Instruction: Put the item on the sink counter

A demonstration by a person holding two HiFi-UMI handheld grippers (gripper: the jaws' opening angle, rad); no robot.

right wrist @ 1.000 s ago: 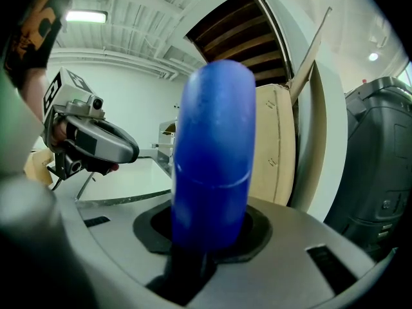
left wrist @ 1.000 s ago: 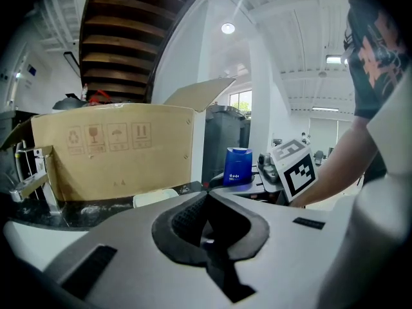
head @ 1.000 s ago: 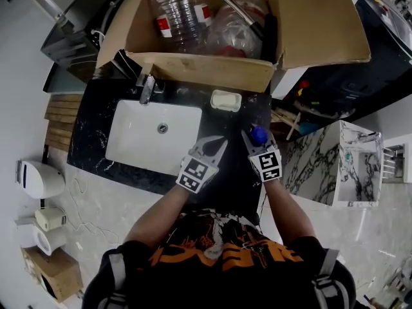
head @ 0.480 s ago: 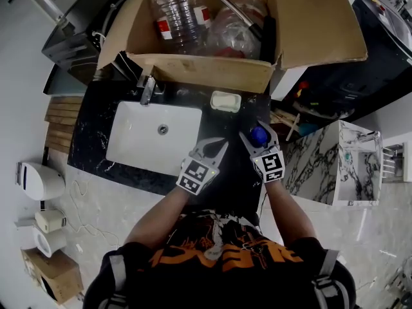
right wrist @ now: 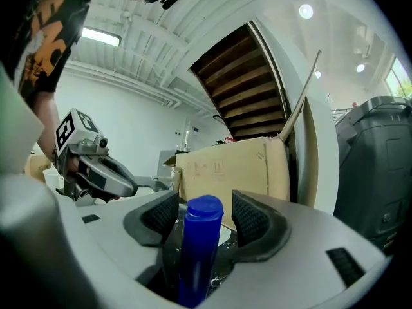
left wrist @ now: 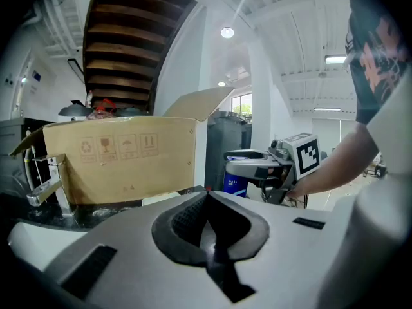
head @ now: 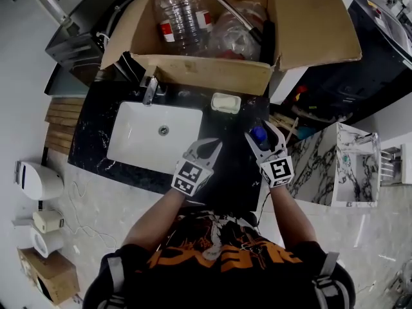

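A blue bottle (head: 259, 134) with a blue cap stands upright on the black marble sink counter (head: 238, 172), right of the basin. My right gripper (head: 261, 131) is around it; its jaws have just been opening and stand wide. In the right gripper view the bottle (right wrist: 199, 250) rises between the ribbed pads (right wrist: 252, 219) with a gap on each side. My left gripper (head: 211, 145) hovers over the counter beside the basin, shut and empty. In the left gripper view its pads (left wrist: 188, 216) meet, and the bottle (left wrist: 235, 183) shows under the right gripper (left wrist: 257, 166).
A white basin (head: 151, 137) with a faucet (head: 148, 89) fills the counter's left part. A soap dish (head: 226, 102) sits behind the grippers. An open cardboard box (head: 212, 73) holding plastic bottles (head: 180, 11) stands along the back. A marble-patterned stand (head: 335, 159) is on the right.
The right gripper's jaws have spread away from the blue bottle, and the gripper has shifted a little right and back toward the person. The bottle stays standing. The left gripper has barely moved.
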